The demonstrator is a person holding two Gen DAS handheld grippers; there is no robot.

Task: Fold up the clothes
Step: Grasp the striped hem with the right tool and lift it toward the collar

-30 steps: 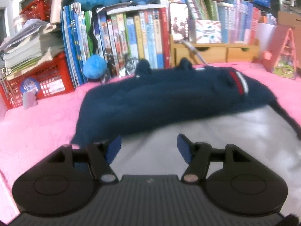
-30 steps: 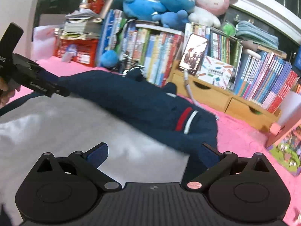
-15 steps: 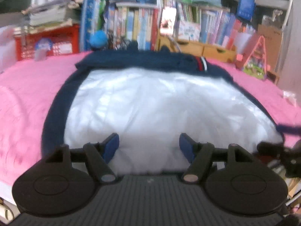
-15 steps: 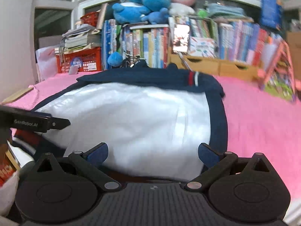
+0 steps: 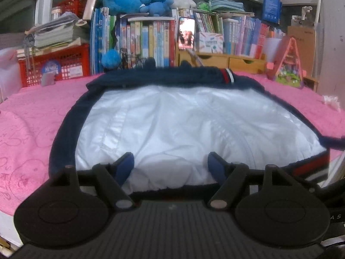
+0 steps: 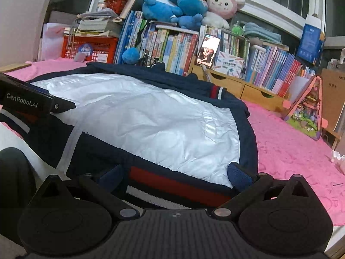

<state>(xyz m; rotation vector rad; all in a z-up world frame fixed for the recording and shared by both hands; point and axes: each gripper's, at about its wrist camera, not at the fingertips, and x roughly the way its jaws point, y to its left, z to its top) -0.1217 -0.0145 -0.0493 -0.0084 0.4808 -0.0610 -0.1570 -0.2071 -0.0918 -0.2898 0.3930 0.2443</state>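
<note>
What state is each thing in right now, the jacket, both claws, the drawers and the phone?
Navy jacket with white lining: spread flat, lining up.
Left claw: open, empty.
Right claw: open, astride the striped hem.
Wooden drawers: closed.
Propped phone: screen lit.

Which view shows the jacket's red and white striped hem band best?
The right wrist view: the hem band runs large and unblocked between the open right gripper fingers. The left wrist view catches only its end at the right edge.
</note>
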